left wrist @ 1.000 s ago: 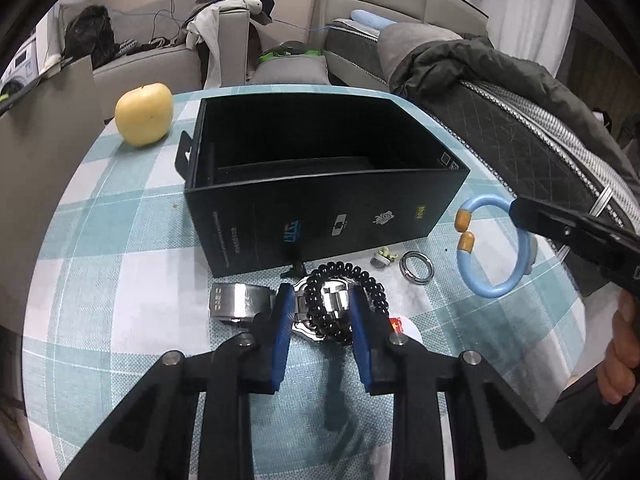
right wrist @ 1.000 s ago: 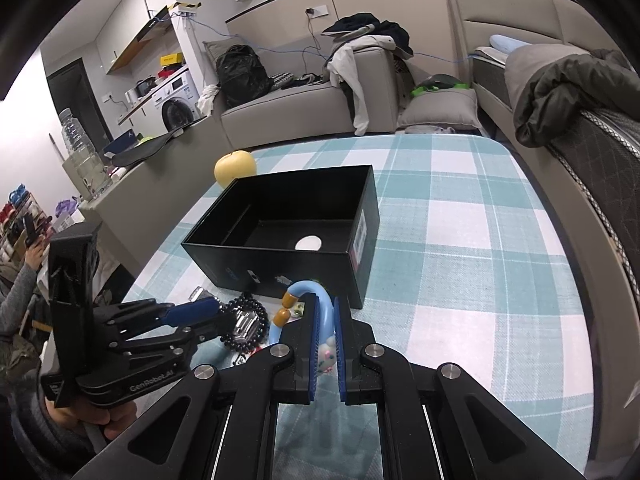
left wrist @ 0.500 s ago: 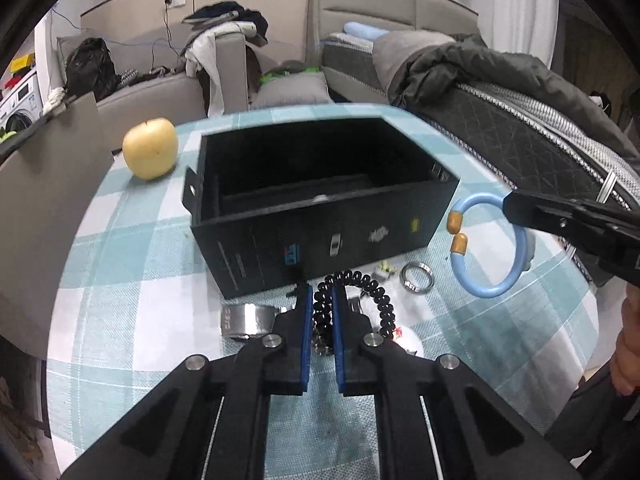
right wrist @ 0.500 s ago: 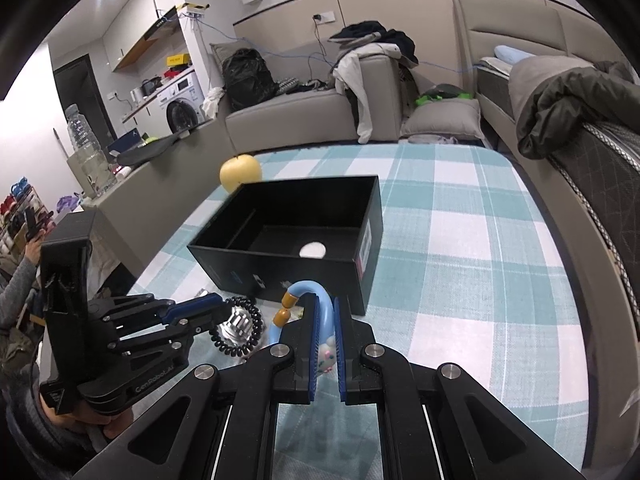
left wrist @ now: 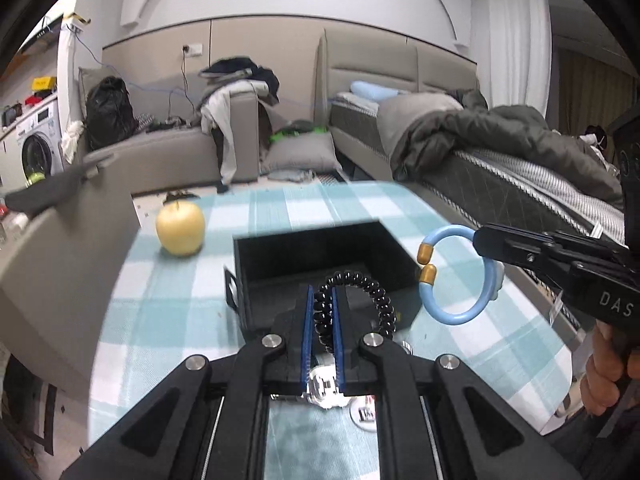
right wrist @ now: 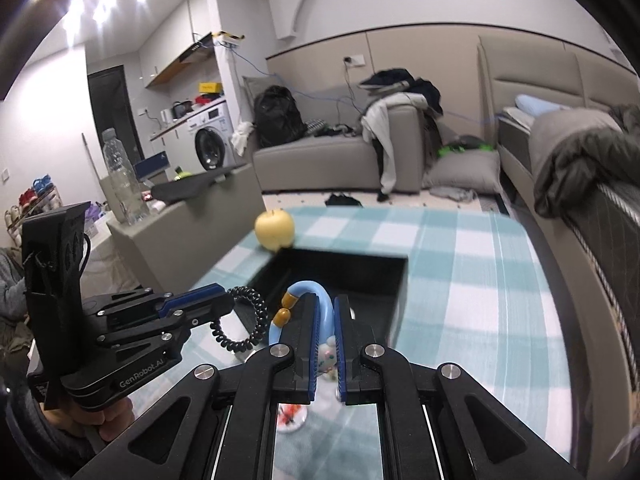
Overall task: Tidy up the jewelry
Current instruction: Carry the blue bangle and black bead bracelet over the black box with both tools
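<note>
Two bracelets, each pinched between jaws

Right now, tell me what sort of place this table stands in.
Most likely a small studio flat at home: a grey sofa piled with clothes, a bed with a rumpled duvet beside the table, and a washing machine under a counter at the back.

Open box top, crowded near edge

Black box (left wrist: 320, 256) open upward, mouth unblocked from above, walls barring entry from the sides. Yellow apple (left wrist: 180, 228) just beyond its far left corner, on the checked counter (right wrist: 480, 280). Wide bare cloth to the right of the box (bed (left wrist: 520, 184) edging that side). Near the front wall, small pieces (left wrist: 362, 410) under the fingers (left wrist: 307, 332), partly hidden. Black bead bracelet (left wrist: 360, 292) and blue bangle (left wrist: 460, 276) aloft, side by side, apart.
</note>
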`<action>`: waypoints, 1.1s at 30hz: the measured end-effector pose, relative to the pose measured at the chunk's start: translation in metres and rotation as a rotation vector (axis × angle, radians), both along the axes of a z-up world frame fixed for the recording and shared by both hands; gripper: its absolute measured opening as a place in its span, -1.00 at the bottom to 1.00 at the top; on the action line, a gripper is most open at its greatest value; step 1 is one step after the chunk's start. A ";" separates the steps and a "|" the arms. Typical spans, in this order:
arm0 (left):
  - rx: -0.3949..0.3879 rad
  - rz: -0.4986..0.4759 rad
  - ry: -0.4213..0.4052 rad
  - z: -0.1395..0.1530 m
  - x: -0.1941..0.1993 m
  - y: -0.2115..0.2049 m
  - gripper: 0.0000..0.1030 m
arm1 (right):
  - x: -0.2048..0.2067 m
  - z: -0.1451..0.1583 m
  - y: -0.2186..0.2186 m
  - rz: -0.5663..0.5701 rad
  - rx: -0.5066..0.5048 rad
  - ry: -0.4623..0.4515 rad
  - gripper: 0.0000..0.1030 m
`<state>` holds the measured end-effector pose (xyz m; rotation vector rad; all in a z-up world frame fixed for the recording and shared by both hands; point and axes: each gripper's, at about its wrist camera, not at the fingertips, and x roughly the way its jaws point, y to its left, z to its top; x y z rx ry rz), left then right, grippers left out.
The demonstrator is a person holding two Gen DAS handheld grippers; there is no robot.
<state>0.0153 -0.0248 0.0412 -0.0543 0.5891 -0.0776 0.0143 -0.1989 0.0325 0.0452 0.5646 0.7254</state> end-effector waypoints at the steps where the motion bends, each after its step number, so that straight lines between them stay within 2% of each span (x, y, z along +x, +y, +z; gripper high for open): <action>1: 0.006 0.002 -0.011 0.004 0.001 0.001 -0.91 | 0.003 0.004 0.000 0.004 0.005 -0.002 -0.87; 5: 0.013 0.015 -0.040 0.023 0.014 0.010 -0.91 | 0.025 0.018 0.003 0.020 0.016 -0.007 -0.87; 8: 0.039 0.026 -0.059 0.026 0.027 0.014 -0.91 | 0.040 0.020 0.007 0.012 -0.001 -0.027 -0.87; 10: 0.037 0.036 -0.061 0.019 0.039 0.020 -0.91 | 0.048 0.018 0.009 0.005 0.014 -0.015 -0.87; 14: -0.042 0.073 -0.013 -0.007 0.057 0.032 -0.91 | 0.061 0.009 0.012 -0.014 0.009 -0.008 -0.87; 27: 0.020 0.079 0.053 -0.033 0.074 0.022 -0.91 | 0.095 -0.027 0.038 -0.033 -0.060 0.097 -0.87; 33: 0.008 0.103 0.074 -0.037 0.072 0.026 -0.91 | 0.096 -0.044 0.054 -0.019 -0.123 0.125 -0.88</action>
